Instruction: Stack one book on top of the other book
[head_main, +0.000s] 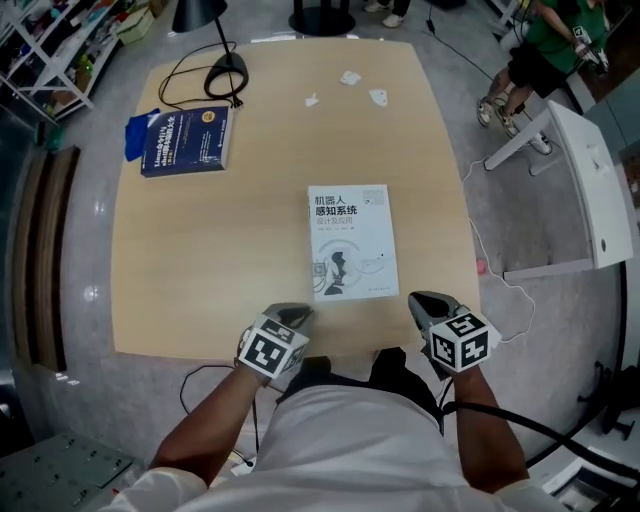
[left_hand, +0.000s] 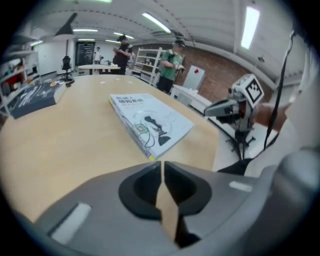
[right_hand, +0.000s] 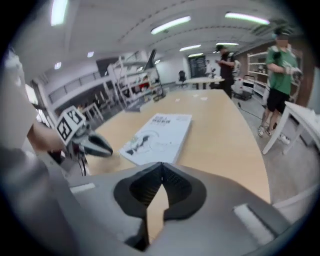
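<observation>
A white book (head_main: 350, 240) lies flat near the middle of the wooden table (head_main: 200, 280), its short edge close to the front edge. A dark blue book (head_main: 185, 140) lies at the far left. Both grippers hover at the front edge, just short of the white book. My left gripper (head_main: 295, 315) sits to the book's lower left, my right gripper (head_main: 425, 300) to its lower right. In the left gripper view the jaws (left_hand: 162, 167) meet with nothing between them, white book (left_hand: 150, 122) ahead. The right gripper's jaws (right_hand: 161, 167) are also together and empty, facing the book (right_hand: 157, 132).
A black desk lamp (head_main: 225, 70) with its cable stands at the far left corner beside the blue book. Small white scraps (head_main: 350, 77) lie at the far edge. A white side table (head_main: 590, 180) stands to the right. People stand beyond the table.
</observation>
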